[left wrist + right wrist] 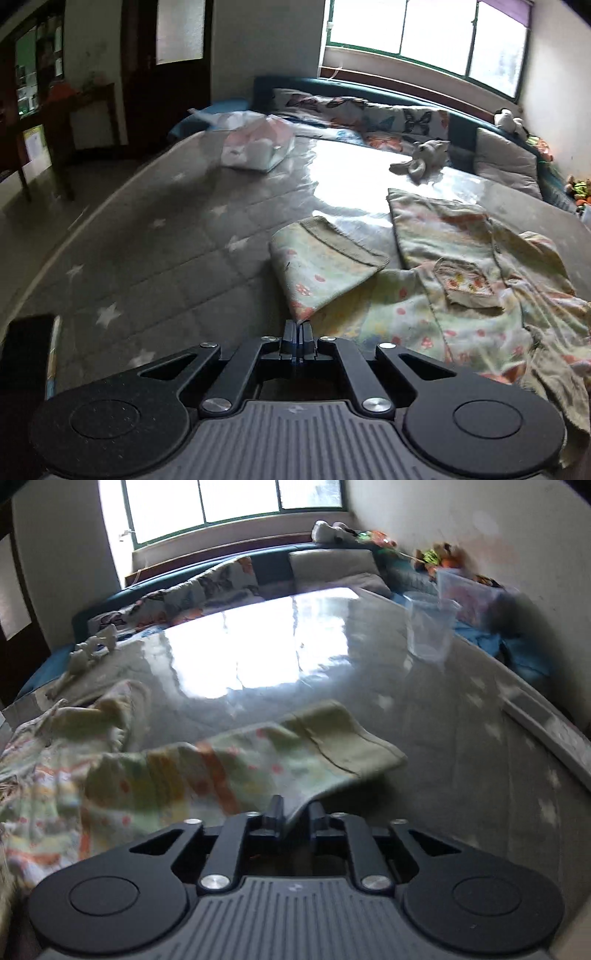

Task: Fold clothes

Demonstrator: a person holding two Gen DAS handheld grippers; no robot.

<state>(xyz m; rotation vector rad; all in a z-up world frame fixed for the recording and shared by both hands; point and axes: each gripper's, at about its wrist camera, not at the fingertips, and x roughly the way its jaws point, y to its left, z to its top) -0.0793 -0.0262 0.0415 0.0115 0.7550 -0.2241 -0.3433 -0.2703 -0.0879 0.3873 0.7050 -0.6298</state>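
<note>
The left tongs (pixel 298 326) are pressed together, their tips pinching the near edge of the patterned garment (pixel 424 295), which lies spread on the bed (pixel 166 240) ahead and to their right. One sleeve (pixel 321 266) is folded across just beyond the tips; how much cloth sits between the pads is hidden by the tongs themselves.

The right tongs (pixel 295 810) stand slightly apart with a corner of the other sleeve (pixel 314 746) hanging in the gap. Blur makes it hard to say whether the pads press on it, though a gap shows on the right side. The rest of the garment trails off to their left, smeared and partly cut off by the frame edge.

Far ahead of the right tongs, a clear plastic container (pixel 432 627) is only a hazy shape. A soft toy (pixel 421 158) lies well beyond the left tongs, washed out by window glare.
</note>
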